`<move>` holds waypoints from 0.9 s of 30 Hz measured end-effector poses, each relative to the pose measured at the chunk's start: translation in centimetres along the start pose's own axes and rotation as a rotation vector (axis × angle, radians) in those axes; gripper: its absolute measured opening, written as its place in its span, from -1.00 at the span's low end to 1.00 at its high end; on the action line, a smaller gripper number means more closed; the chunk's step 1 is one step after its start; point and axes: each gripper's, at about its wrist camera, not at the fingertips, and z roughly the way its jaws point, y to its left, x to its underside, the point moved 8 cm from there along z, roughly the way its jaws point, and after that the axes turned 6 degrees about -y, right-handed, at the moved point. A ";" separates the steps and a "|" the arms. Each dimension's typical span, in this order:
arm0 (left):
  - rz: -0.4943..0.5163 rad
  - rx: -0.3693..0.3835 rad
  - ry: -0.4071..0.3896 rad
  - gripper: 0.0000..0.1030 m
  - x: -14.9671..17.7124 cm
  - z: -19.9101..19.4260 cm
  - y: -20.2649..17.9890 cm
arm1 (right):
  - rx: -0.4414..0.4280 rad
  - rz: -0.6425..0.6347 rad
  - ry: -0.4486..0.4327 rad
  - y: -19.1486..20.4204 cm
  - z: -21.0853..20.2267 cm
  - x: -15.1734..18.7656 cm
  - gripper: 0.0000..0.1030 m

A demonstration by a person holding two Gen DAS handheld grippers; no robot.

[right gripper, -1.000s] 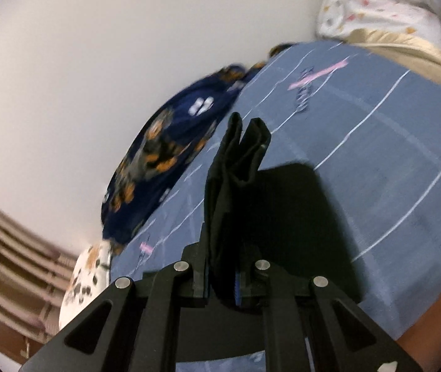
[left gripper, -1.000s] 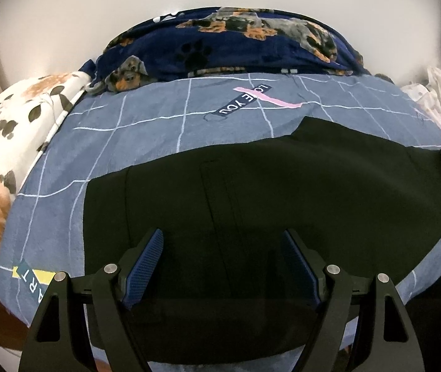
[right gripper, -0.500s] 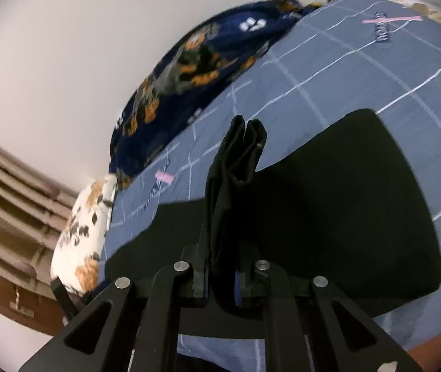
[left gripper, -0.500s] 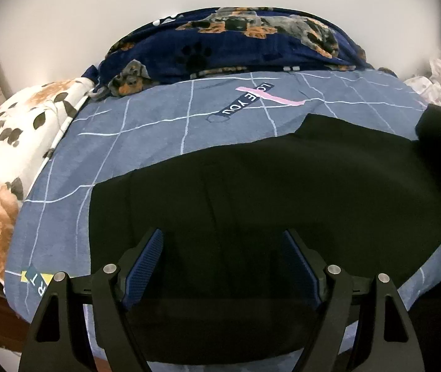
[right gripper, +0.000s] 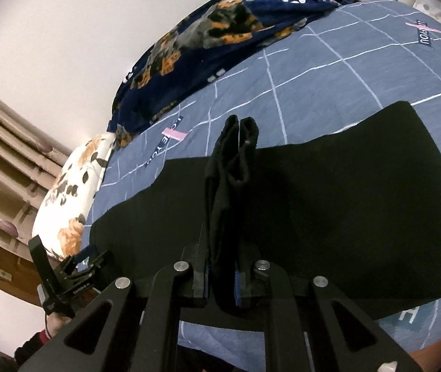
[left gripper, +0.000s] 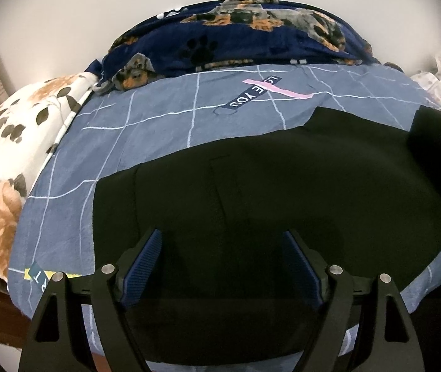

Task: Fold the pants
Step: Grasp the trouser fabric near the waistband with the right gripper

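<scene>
**A:** Left wrist view: what is shown?

**B:** My left gripper [left gripper: 220,266] hangs over the near edge of the bed [left gripper: 164,130]. Its fingers [left gripper: 144,263] stand wide apart and are opening further; black cloth lies below the gap, but the pads press on nothing. The pants [left gripper: 267,186] lie spread flat across the blue grid-patterned sheet, from near left to far right. A dog-print blanket [left gripper: 236,40] is heaped at the far side, and a floral pillow [left gripper: 6,155] lies at the left.

**A:** Right wrist view?

**B:** My right gripper [right gripper: 222,279] is clamped on a bunched fold of the pants [right gripper: 229,167], which stands up between the two pads. The rest of the garment stretches flat beneath, left to right. My other tool shows at the lower left, near the pillow [right gripper: 71,192].

**A:** Which step is this?

**B:** In my judgement, a fold is under way: one end is lifted and carried over the body of the pants. Next, I should lay that end level with the opposite edge, keep it taut, and only then release. The free left gripper could pin or smooth the lower layer.
</scene>
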 end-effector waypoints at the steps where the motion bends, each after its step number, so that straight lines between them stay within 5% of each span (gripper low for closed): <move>1: -0.001 -0.001 0.001 0.61 0.0 0.0 0.0 | 0.005 -0.010 0.003 0.1 0.1 0.1 -0.77; 27: 0.036 0.003 0.021 0.65 0.4 0.3 -0.8 | 0.013 -0.077 0.046 1.3 1.9 1.8 -0.75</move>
